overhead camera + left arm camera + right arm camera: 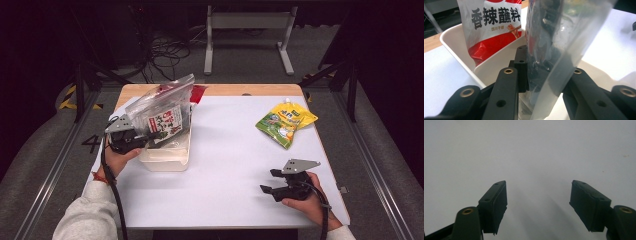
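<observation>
Clear bag (554, 45) top cut off, pic edge

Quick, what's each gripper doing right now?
Left gripper: shut on the clear plastic bag, above the white bin.
Right gripper: open, holding nothing, over the table.

The clear plastic bag (162, 107) at the left carries a white label with red and dark characters. The shallow rectangular plastic tub (167, 159) under it is cream-white. Inside the tub, the glossy sauce packet (491, 27) is white above with bold black characters and red below. The crinkled foil pouch (285, 122) at the far right is yellow with green patches, possibly a printed picture.
</observation>
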Demonstrator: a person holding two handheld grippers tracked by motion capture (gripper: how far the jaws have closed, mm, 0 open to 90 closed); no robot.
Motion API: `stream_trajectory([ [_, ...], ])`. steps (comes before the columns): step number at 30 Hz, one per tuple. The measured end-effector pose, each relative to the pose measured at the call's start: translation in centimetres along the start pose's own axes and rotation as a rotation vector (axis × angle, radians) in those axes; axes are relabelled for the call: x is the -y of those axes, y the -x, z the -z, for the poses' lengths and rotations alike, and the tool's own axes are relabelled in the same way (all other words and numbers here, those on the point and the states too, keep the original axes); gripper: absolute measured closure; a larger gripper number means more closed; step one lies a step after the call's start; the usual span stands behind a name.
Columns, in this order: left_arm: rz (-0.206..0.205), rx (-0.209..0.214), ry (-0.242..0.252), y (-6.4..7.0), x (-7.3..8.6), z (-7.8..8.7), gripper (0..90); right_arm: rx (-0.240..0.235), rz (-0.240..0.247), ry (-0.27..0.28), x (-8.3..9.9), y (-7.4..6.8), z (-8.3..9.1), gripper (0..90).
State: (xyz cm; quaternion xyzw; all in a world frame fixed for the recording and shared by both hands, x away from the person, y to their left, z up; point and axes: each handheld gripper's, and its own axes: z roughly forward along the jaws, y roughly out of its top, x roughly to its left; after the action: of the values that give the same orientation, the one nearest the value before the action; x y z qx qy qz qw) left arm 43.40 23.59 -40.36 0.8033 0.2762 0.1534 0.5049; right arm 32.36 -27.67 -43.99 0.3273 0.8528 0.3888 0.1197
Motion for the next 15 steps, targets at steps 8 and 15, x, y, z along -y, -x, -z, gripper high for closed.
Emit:
stream_trajectory([
  [8, 0.028, -0.003, 0.013, -0.16, 0.63, -0.07, 72.4, -0.002, 0.01, -0.003, -0.19, -0.03, -0.19, 30.0],
  [15, 0.03, -0.013, 0.011, -0.04, 0.72, -0.12, 72.0, -0.001, 0.011, -0.004, -0.26, 0.0, -0.19, 30.1],
])
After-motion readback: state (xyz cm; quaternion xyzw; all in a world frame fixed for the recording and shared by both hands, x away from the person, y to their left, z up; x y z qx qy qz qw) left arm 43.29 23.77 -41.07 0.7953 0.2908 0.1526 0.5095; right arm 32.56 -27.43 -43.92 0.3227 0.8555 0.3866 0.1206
